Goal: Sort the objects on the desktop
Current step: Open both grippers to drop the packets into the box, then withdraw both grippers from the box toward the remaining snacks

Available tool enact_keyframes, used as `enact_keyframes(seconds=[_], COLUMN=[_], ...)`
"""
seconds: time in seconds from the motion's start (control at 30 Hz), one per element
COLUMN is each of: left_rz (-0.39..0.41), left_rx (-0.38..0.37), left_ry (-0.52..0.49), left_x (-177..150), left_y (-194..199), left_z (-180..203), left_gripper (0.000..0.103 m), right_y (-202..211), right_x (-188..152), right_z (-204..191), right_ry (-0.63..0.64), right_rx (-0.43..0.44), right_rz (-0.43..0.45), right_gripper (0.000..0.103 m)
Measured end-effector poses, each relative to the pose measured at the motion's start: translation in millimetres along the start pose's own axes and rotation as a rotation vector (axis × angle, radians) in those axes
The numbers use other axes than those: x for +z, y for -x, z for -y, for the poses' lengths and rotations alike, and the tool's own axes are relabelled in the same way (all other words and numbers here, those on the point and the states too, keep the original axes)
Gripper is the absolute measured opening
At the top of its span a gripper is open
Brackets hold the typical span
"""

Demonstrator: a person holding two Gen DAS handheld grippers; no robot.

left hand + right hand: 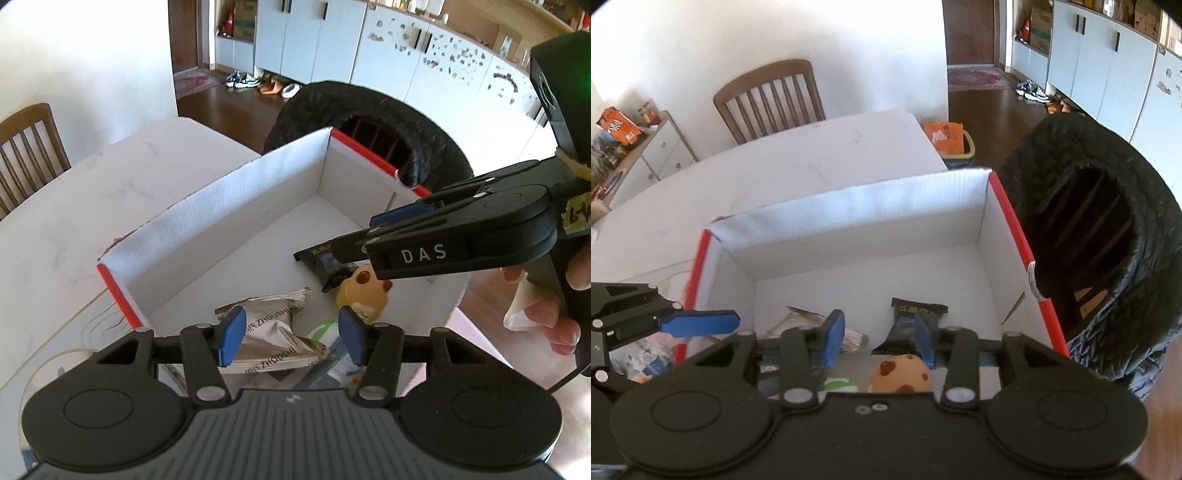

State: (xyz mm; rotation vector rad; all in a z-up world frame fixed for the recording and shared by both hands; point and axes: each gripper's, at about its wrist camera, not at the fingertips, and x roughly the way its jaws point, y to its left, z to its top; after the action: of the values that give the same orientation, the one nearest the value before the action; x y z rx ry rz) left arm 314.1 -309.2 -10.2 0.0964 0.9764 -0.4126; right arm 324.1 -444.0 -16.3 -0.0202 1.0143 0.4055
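A white cardboard box [236, 199] with red edges stands on the white table [74, 206]. On its floor lie a silver snack packet [273, 332], a black snack bar [321, 264], a cookie-shaped toy [364, 295] and a green-white packet [325, 328]. My left gripper [291, 334] hangs open above the silver packet, which touches neither pad. My right gripper [880, 341] is open over the black snack bar [916, 321] and the cookie toy [901, 373], gripping neither. It reaches into the left wrist view from the right [369, 230].
A black padded jacket [1108, 221] hangs over a chair right behind the box. A wooden chair [768, 96] stands at the table's far side. A bin with an orange bag [947, 138] sits on the floor. More packets [646, 358] lie left of the box.
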Motion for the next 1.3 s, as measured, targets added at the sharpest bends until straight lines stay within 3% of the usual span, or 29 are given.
enact_keyframes(seconds=[0.47, 0.7, 0.87, 1.2, 1.3], left_rz=[0.075, 0.104, 0.127, 0.152, 0.157], left_rx=[-0.072, -0.104, -0.109, -0.094, -0.073], left_ry=[-0.033, -0.035, -0.028, -0.006, 0.0], left_x=[-30.5, -47.7, -63.5, -97.6, -108.6], left_y=[49.2, 72.0, 89.8, 123.8, 133.1], left_z=[-0.4, -9.4, -20.7, -51.5, -62.0], left_gripper=[0.06, 0.064, 0.069, 0.075, 0.076], right_y=[47.4, 64.5, 70.5, 79.1, 79.3], right_x=[-31.5, -46.8, -58.9, -78.8, -84.2], right_z=[-24.5, -47.7, -70.8, -115.0, -129.0], right_ry=[-0.018, -0.004, 0.015, 0.026, 0.042], right_rx=[-0.005, 0.0, 0.011, 0.04, 0.035], right_rz=[0.074, 0.117, 0.138, 0.19, 0.198], right_gripper=[0.052, 0.065, 0.066, 0.086, 0.087])
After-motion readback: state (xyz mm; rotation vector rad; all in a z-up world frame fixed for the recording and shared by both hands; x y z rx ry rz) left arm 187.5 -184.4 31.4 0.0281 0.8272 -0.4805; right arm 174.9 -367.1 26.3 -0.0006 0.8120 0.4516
